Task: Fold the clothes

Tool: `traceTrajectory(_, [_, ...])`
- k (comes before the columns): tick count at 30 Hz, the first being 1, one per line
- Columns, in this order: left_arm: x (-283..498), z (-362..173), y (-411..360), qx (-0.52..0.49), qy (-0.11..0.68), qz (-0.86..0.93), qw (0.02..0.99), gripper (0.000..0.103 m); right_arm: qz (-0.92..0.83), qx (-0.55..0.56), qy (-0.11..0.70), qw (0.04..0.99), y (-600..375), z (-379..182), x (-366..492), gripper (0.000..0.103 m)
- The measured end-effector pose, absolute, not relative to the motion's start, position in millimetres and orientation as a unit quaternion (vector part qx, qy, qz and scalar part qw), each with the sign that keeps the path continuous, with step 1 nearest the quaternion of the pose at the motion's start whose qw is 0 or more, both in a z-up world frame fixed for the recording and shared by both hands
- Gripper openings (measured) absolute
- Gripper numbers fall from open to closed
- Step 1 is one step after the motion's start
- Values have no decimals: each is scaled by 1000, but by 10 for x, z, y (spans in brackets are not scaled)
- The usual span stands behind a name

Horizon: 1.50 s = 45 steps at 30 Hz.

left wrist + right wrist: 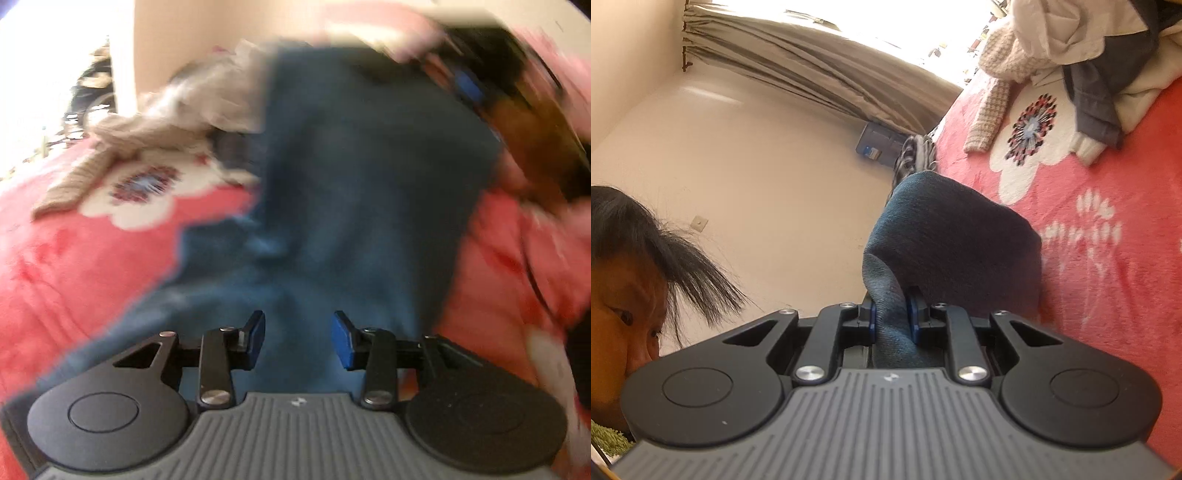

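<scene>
A dark blue garment (354,177) lies stretched across the pink floral blanket (74,266); the left wrist view is blurred by motion. My left gripper (298,339) hovers over the garment's near end, open, with nothing between its blue pads (343,341). In the right wrist view the same blue garment (945,236) is lifted and bunched, and my right gripper (893,320) is shut on a fold of it. The other gripper (469,86) shows blurred at the garment's far end in the left wrist view.
A heap of unfolded clothes (1082,48), beige knit, white and grey, sits at the far end of the blanket (1108,229). A person's head (624,280) is close at the left. A beige wall (757,155) and curtain (812,62) stand beyond the bed's edge.
</scene>
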<state>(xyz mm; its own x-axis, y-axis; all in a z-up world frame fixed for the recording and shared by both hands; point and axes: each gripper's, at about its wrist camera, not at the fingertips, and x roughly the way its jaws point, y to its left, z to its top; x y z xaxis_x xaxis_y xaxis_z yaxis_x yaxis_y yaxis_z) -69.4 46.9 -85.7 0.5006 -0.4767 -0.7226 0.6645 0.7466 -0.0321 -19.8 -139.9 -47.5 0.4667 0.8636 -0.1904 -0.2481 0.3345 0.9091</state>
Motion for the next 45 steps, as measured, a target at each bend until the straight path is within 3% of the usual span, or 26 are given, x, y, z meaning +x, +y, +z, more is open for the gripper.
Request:
traceTrajectory(7, [-921,-1032,356,175,369,-316,856,40,419,420,361,719,-951,-443,-21,16])
traceTrajectory(17, [-1075,-525,1681,-57,418,-167,891,41,473,380,402,686,-86,-466,299,16])
traceTrajectory(23, [-1239,-485,2369,-163,424,-138,880,44,487,334,449,671,567,-591,482,16])
traceTrajectory(27, [-1279,-590,2595,-227,434,-136,861,46,477,295,517,647,1089,-887,570,31])
traceTrajectory(29, [-1270,-654,2713,-260,434,-138,852,46,482,320,546,607,1224,-1042,625,36])
traceTrajectory(31, [-1260,-718,2831,-293,433,-139,841,47,488,362,547,576,1210,-1081,642,49])
traceTrajectory(37, [-1201,-762,2937,-317,426,-150,834,47,486,368,485,627,756,-804,534,52])
traceTrajectory(43, [-1027,-680,2753,-279,435,-171,839,47,529,165,441,706,647,-469,-31,52])
traceTrajectory(45, [-978,-682,2710,-274,441,-165,839,47,546,82,420,720,742,-393,-265,59])
